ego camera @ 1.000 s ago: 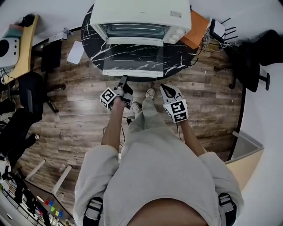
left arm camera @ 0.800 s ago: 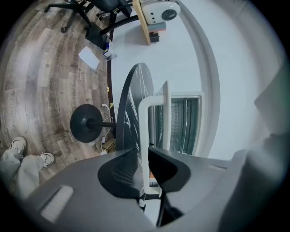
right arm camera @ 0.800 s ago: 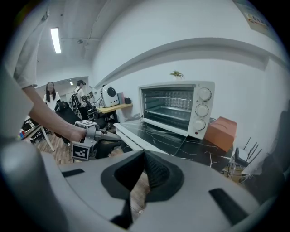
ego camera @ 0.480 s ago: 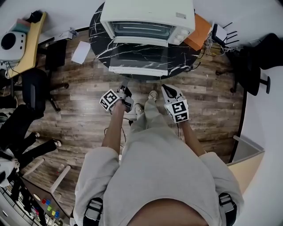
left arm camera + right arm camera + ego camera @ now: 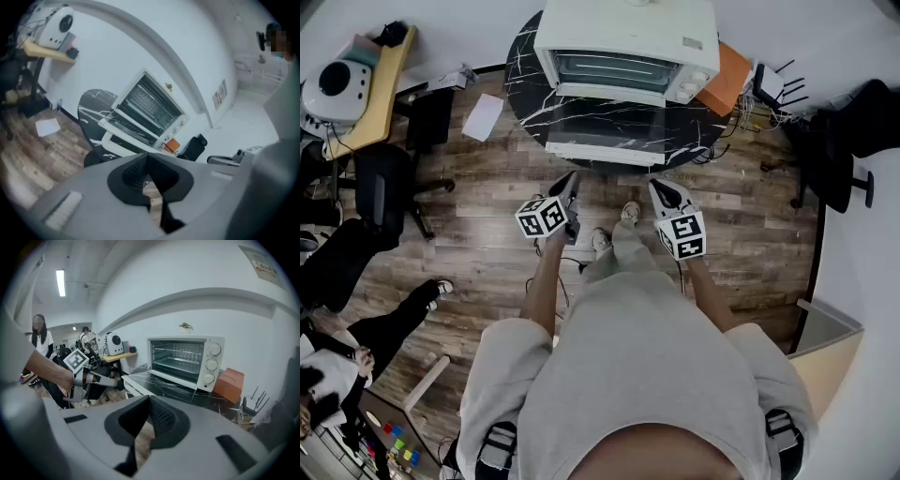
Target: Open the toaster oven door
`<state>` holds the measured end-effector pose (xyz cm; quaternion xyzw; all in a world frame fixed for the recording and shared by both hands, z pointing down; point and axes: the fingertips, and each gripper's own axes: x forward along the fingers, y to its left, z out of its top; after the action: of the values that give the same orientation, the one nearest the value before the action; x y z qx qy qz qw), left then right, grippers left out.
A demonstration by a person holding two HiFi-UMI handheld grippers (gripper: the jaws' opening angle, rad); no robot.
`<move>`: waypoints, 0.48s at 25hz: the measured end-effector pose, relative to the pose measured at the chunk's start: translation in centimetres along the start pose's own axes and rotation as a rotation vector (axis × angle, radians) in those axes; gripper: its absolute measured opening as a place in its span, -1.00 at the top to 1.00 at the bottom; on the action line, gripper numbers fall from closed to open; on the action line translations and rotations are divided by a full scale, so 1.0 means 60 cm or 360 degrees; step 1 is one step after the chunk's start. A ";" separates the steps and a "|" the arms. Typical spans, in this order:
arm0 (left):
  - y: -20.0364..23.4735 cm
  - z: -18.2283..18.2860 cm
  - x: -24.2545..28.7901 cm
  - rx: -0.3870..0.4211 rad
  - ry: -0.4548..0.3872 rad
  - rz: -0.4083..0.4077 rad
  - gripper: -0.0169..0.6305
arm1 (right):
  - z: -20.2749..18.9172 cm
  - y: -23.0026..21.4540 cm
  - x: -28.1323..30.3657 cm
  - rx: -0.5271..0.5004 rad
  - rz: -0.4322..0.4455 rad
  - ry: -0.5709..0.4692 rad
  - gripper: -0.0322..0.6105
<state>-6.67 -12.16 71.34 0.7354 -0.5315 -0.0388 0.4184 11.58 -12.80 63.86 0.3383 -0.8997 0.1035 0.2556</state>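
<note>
The boxy white oven [image 5: 623,37] sits on a round black table [image 5: 523,89] veined like marble, its glass door [image 5: 619,122] lying flat open. The left gripper [image 5: 571,178] has just closed its ribbed dark pads [image 5: 133,172] on nothing. The right gripper [image 5: 657,186] is likewise pinched together and empty, both short of the door, over a wood-plank floor [image 5: 487,253] by a white wall [image 5: 197,310].

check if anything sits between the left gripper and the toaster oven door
Nothing visible does. The left gripper, jaws shut and empty, hangs above wood floor just short of the round marble table. The toaster oven door already lies open and flat ahead of it, with only open air between them.
</note>
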 end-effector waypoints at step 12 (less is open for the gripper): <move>-0.113 0.081 -0.033 0.0659 -0.0037 -0.0058 0.92 | 0.058 -0.020 -0.011 0.0009 -0.0065 -0.0134 0.86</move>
<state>-4.86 -12.77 62.99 0.8148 -0.5195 0.0553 0.2513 11.43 -14.60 60.60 0.3615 -0.9022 0.0867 0.2187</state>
